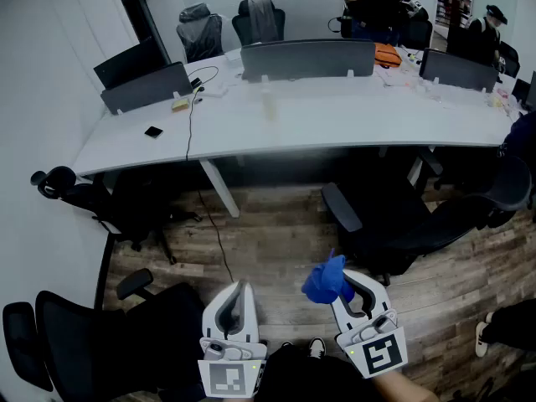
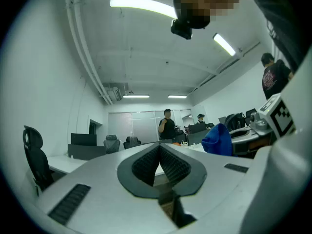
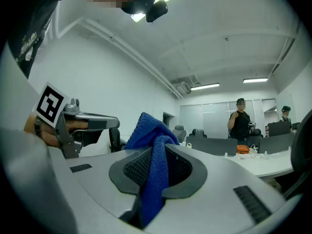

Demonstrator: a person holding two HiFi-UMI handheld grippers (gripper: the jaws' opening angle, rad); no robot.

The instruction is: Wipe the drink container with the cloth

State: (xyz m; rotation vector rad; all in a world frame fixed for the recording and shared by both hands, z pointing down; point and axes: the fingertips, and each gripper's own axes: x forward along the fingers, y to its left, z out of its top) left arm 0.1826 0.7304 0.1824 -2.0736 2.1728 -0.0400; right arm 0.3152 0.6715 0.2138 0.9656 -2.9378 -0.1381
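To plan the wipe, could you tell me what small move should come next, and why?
Probably walk toward the white desk: the right gripper clamps the blue cloth, the left gripper is shut and empty, and both hang over the floor, short of it.

**Rig look: two matching handheld grippers**

Both left gripper (image 1: 242,290) and right gripper (image 1: 345,285): pale grey moulded shells, dark ribbed pads (image 2: 171,165), black ridged slots (image 2: 68,204). White marker cube (image 1: 382,355) with black squares on each. Black-and-white shoe (image 1: 316,347).
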